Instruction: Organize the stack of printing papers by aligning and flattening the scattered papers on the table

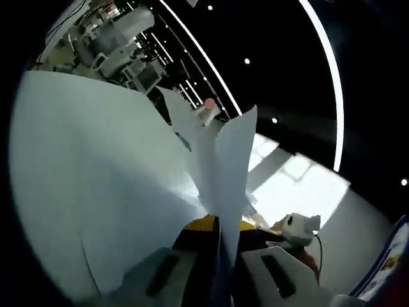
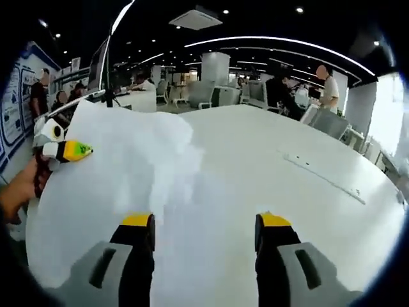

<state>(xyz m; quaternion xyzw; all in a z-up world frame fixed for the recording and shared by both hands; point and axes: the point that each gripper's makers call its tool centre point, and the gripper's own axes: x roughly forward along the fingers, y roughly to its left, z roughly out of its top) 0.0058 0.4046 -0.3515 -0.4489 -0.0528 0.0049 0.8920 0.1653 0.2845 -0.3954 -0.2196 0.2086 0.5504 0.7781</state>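
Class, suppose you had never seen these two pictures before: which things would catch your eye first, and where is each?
In the left gripper view, the left gripper is shut on white paper sheets that stand up and fan apart at the middle. In the right gripper view, the right gripper stands open over the white table, with the paper at left.

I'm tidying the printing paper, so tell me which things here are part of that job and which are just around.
Job: papers pinched upright in the left gripper; paper pile; open right gripper; white table.

Just around: monitor, chairs, people in the background.
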